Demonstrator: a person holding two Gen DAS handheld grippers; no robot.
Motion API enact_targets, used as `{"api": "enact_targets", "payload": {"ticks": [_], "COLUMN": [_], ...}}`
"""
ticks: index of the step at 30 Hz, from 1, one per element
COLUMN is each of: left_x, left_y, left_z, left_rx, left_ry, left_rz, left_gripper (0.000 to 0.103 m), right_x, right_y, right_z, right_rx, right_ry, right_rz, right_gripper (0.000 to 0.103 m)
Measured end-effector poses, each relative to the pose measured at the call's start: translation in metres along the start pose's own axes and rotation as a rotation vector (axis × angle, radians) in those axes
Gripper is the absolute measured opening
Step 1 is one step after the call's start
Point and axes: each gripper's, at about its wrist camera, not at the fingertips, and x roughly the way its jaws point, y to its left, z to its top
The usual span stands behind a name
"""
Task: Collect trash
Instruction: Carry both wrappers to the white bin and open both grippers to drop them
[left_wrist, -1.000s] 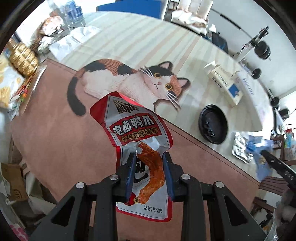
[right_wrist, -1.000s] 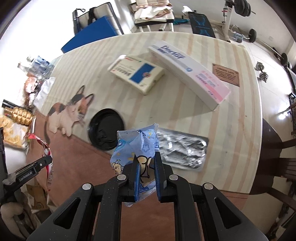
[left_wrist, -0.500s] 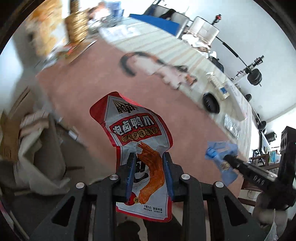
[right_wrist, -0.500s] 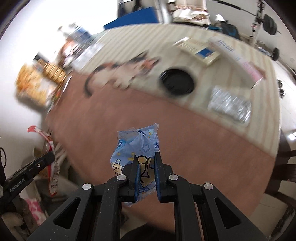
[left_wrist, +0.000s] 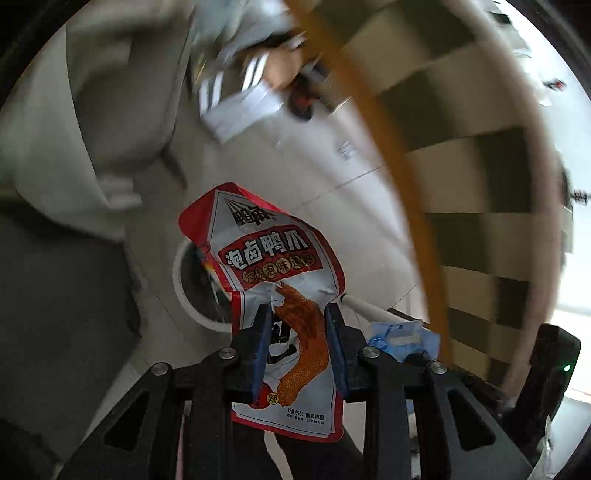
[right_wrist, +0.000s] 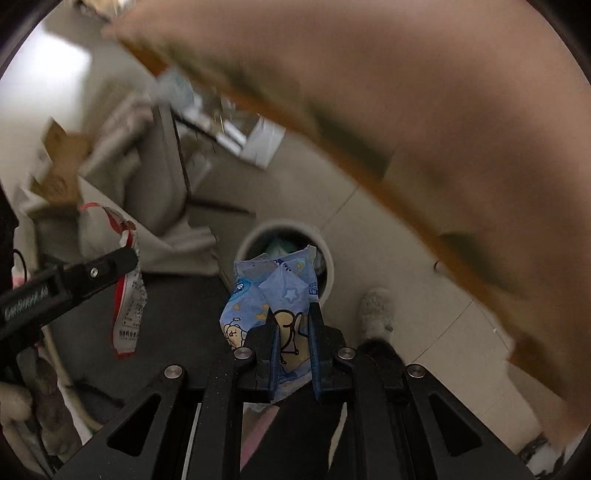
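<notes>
Below the table edge, a round white bin (right_wrist: 328, 258) waits on pale tile while the left gripper (left_wrist: 297, 345) pinches a limp red snack pouch (left_wrist: 266, 254) and the right gripper (right_wrist: 293, 341) a crumpled, feather-light blue wrapper (right_wrist: 273, 288), both clamped low and liable to flutter.

Your red snack pouch (left_wrist: 280, 280) reads 泡卤鸭爪 in big white characters on its dark band, with a yellow line below too small to make out, and near the bottom edge 计量方式: 散装称重. The black body of your left gripper (right_wrist: 127, 258), in the right wrist view, carries white lettering, blurred. The blue wrapper (right_wrist: 273, 295) shows cartoon figures, no legible words
</notes>
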Motion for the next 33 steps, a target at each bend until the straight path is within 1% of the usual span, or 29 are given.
{"api": "enact_targets", "payload": {"ticks": [3,5,6,7,8,9,10,11,13,14,15,16,17,18,19,21,22,24,28,33], "left_x": [0.053,0.09,0.106,0.123,0.139,0.148,0.158,0.165,0.174,0.175,0.176,0.176,0.174,0.17,0.166,0.159,0.151,0.142,0.125,0.095], "left_y": [0.039,0.064,0.076,0.087,0.098,0.105,0.113,0.12,0.13,0.134,0.136,0.137,0.138,0.137,0.137,0.134,0.131,0.128,0.121,0.109], "left_z": [0.006,0.011,0.012,0.013,0.014,0.014,0.013,0.012,0.009,0.008,0.007,0.005,0.004,0.001,-0.003,-0.01,-0.015,-0.02,-0.03,-0.046], "left_rx": [-0.072,-0.113,-0.134,-0.149,-0.161,-0.168,-0.173,-0.176,-0.184,-0.19,-0.19,-0.181,-0.17,-0.158,-0.141,-0.109,-0.093,-0.073,-0.048,-0.051], "left_ry": [0.028,0.048,0.055,0.062,0.065,0.063,0.056,0.042,0.028,0.024,0.019,0.014,0.005,-0.007,-0.024,-0.062,-0.087,-0.115,-0.129,-0.126], "left_rz": [-0.005,-0.012,-0.006,0.014,0.032,0.032,0.038,0.06,0.063,0.071,0.087,0.114,0.144,0.173,0.21,0.275,0.31,0.356,0.399,0.386], "left_gripper": [0.029,0.033,0.034,0.036,0.042,0.047,0.06,0.071,0.082,0.088,0.092,0.097,0.097,0.097,0.097,0.097,0.097,0.097,0.097,0.097], "right_x": [0.078,0.122,0.146,0.168,0.191,0.213,0.236,0.252,0.274,0.284,0.291,0.295,0.296,0.296,0.293,0.288,0.285,0.275,0.247,0.207], "right_y": [-0.003,-0.01,-0.013,-0.015,-0.018,-0.018,-0.02,-0.024,-0.026,-0.026,-0.026,-0.025,-0.024,-0.024,-0.024,-0.022,-0.021,-0.016,-0.007,0.001], "right_z": [0.002,0.009,0.014,0.016,0.02,0.022,0.025,0.027,0.029,0.029,0.027,0.026,0.024,0.023,0.02,0.02,0.021,0.02,0.022,0.017], "right_rx": [-0.01,-0.012,-0.013,-0.015,-0.015,-0.019,-0.021,-0.011,-0.014,-0.023,-0.035,-0.056,-0.071,-0.085,-0.104,-0.13,-0.139,-0.158,-0.186,-0.195], "right_ry": [0.047,0.065,0.079,0.095,0.105,0.12,0.145,0.156,0.173,0.177,0.171,0.163,0.16,0.151,0.135,0.109,0.101,0.084,0.058,0.036], "right_rz": [0.008,0.011,0.022,0.029,0.029,0.035,0.04,0.047,0.06,0.055,0.044,0.027,0.007,-0.027,-0.065,-0.129,-0.146,-0.187,-0.221,-0.23], "right_gripper": [0.014,0.014,0.014,0.015,0.015,0.016,0.02,0.025,0.056,0.063,0.074,0.082,0.086,0.094,0.098,0.1,0.1,0.1,0.1,0.1]}}
